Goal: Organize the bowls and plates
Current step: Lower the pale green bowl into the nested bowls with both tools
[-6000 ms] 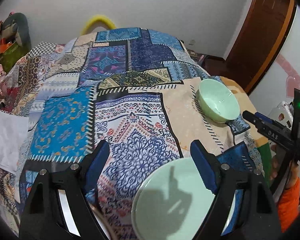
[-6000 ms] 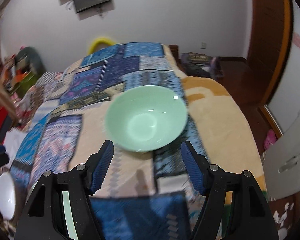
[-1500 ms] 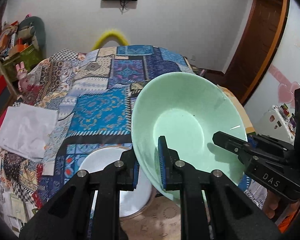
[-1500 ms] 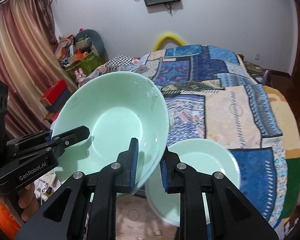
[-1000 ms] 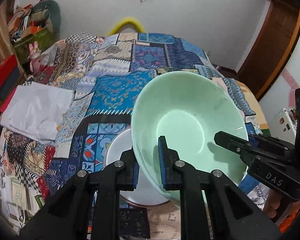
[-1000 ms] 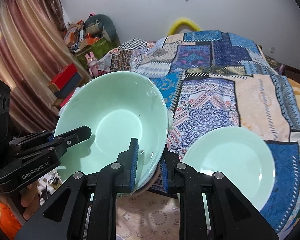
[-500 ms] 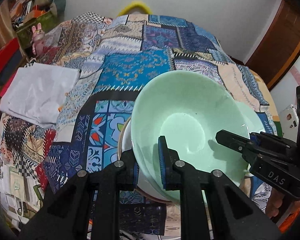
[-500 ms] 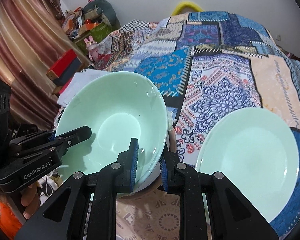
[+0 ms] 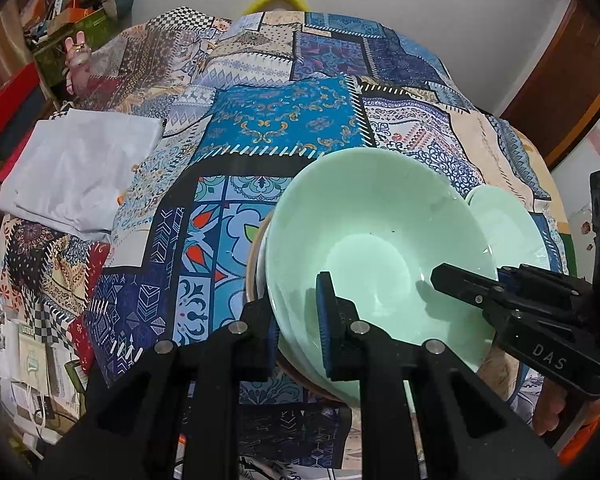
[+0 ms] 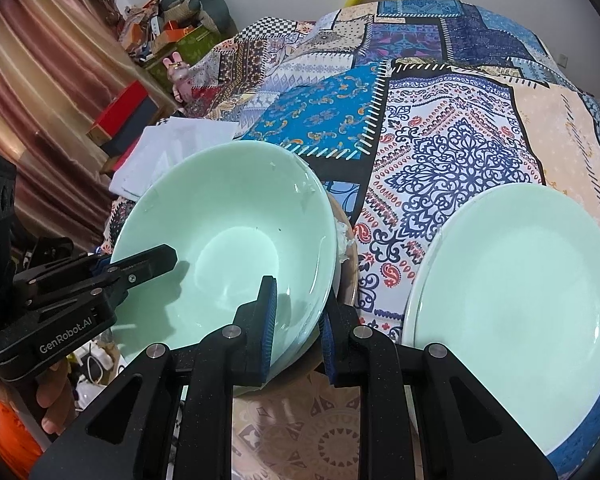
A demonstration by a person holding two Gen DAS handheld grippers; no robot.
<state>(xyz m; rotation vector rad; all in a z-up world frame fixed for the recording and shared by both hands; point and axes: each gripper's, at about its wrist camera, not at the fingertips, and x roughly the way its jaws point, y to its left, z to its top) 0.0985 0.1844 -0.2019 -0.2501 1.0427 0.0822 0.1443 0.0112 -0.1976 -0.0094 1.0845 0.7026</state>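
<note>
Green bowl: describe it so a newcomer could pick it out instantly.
Start at the patchwork quilt and look to its near edge. Two pale green dishes sit there; the green bowl is the deep one, gripped at its rim by both the left tongs and the right tongs, unlike the flat green plate lying untouched alongside.

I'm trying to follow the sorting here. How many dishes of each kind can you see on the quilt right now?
Pale green ceramic bowl, held at its rim by both grippers: 1
White dish under that bowl, only an edge showing: 1
Pale green round plate lying on the quilt: 1
Total: 3 dishes
</note>
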